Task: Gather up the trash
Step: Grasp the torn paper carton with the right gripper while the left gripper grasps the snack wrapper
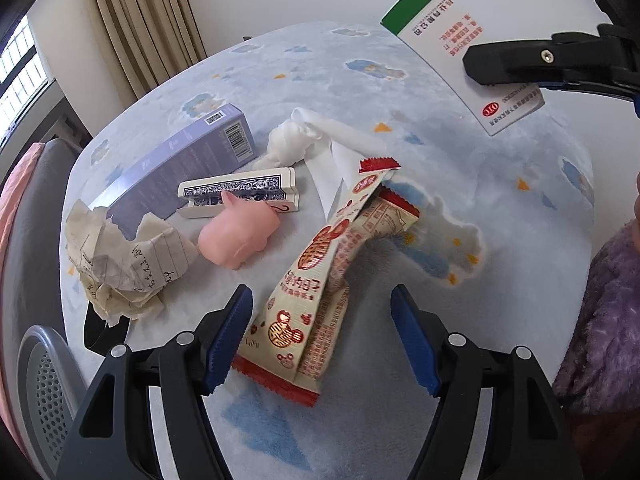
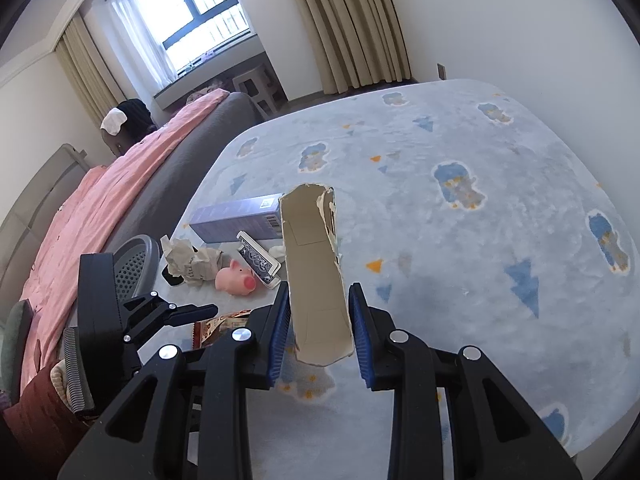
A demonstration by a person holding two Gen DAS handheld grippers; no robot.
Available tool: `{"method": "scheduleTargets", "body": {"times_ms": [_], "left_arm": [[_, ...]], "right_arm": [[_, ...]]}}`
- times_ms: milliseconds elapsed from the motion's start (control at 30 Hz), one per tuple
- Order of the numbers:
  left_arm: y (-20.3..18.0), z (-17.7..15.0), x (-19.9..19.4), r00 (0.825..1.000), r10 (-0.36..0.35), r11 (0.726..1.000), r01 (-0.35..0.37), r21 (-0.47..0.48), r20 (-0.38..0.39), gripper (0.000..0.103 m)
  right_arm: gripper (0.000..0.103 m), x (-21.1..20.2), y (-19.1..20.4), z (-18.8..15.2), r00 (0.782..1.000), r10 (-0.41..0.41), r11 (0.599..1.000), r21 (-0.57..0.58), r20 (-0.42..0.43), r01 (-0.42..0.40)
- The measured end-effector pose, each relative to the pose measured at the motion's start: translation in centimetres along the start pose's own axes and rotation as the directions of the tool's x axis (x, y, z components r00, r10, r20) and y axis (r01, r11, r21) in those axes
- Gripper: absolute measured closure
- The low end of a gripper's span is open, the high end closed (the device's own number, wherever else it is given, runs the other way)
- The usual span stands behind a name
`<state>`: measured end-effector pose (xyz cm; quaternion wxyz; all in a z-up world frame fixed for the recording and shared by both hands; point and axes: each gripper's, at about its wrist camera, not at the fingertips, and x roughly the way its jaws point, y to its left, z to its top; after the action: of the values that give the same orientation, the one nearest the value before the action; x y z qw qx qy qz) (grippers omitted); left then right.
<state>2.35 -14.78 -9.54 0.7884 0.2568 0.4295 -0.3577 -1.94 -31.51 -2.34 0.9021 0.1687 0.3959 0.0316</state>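
Cream-and-red crinkly plastic snack wrapper [image 1: 316,292] lying mid-blanket [image 1: 520,280], between spread left gripper [image 1: 322,340]. Light, slippery, floppy; best pinched across its flat middle. Right gripper [image 2: 318,320] pinching torn white-green cardboard box piece [image 2: 316,280].

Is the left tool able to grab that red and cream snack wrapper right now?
Probably yes. The left tool is open, and the snack wrapper lies on the table between its fingers with nothing covering its near end.
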Motion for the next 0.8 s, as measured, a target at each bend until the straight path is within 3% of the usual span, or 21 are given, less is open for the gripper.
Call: {"method": "scheduleTargets", "body": {"times_ms": [167, 233, 300, 500, 800], "left_arm": [[0.0, 0.3, 0.3, 1.000, -0.026, 0.999, 0.027, -0.046, 0.015, 0.037], [-0.1, 0.4, 0.4, 0.999, -0.030, 0.998, 0.031, -0.055, 0.015, 0.052], [-0.3, 0.4, 0.5, 0.999, -0.039, 0.996, 0.039, -0.076, 0.010, 0.059], [0.1, -0.4, -0.4, 0.999, -0.042, 0.983, 0.047, -0.175, 0.032, 0.064], [1.0, -2.2, -6.0, 0.985, 0.098, 0.960, -0.057, -0.273, 0.139, 0.064]], "right_arm": [[0.074, 0.2, -0.1, -0.1, 1.000, -0.001, 1.000, 0.001, -0.006, 0.001], [0.074, 0.2, -0.1, 0.0, 1.000, -0.003, 1.000, 0.002, -0.005, 0.003], [0.074, 0.2, 0.0, 0.0, 1.000, -0.006, 1.000, 0.002, -0.006, 0.006], [0.074, 0.6, 0.1, 0.0, 1.000, -0.013, 1.000, -0.001, -0.015, 0.013], [0.074, 1.4, 1.9, -0.5, 0.999, -0.023, 0.999, -0.037, -0.031, 0.022]]}}
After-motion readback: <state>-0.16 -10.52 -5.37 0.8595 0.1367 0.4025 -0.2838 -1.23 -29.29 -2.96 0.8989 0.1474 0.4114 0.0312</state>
